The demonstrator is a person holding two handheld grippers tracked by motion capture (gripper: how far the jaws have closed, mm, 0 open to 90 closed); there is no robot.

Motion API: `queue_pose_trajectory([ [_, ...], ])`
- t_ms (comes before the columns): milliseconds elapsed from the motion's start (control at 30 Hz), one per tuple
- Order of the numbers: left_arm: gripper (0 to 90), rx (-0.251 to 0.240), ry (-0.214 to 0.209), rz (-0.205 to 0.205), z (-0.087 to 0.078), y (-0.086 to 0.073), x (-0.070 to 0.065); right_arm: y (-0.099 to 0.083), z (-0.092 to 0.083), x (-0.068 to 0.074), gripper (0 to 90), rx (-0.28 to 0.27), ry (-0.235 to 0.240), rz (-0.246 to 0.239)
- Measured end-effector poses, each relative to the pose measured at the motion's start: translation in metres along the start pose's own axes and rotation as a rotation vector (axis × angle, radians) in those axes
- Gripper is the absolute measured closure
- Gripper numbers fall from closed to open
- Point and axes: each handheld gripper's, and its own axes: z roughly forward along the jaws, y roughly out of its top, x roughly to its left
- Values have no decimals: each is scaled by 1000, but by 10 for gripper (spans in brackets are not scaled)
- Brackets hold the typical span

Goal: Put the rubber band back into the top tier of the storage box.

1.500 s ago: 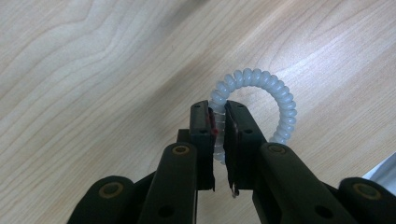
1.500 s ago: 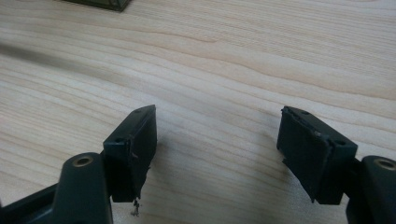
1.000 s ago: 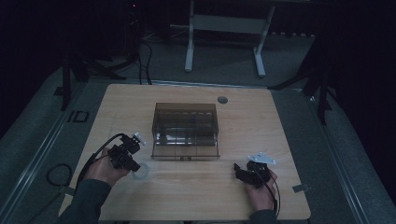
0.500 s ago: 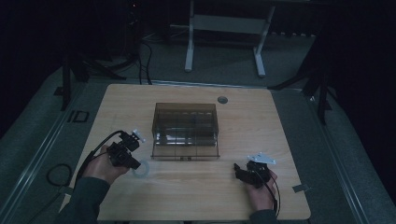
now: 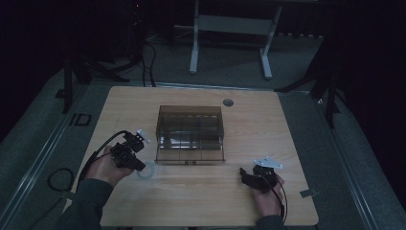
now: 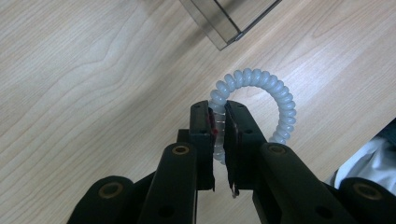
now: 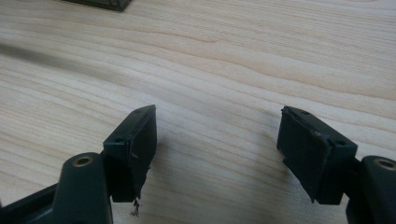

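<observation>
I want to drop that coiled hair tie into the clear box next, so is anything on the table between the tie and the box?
Nothing visible. The left gripper is shut on the coiled hair tie, which lies just off the near left corner of the clear box; bare table between them.

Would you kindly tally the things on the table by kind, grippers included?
Handheld grippers: 2, left gripper and right gripper
Smoky clear box: 1
White spiral hair tie: 1
Total: 4
</observation>
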Motion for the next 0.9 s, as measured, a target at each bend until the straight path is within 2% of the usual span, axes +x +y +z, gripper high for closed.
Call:
queue_pose_trajectory([
  [900,821,-49,-12,-6,-14,7,0,0,0,0,285,-1,0,-3],
])
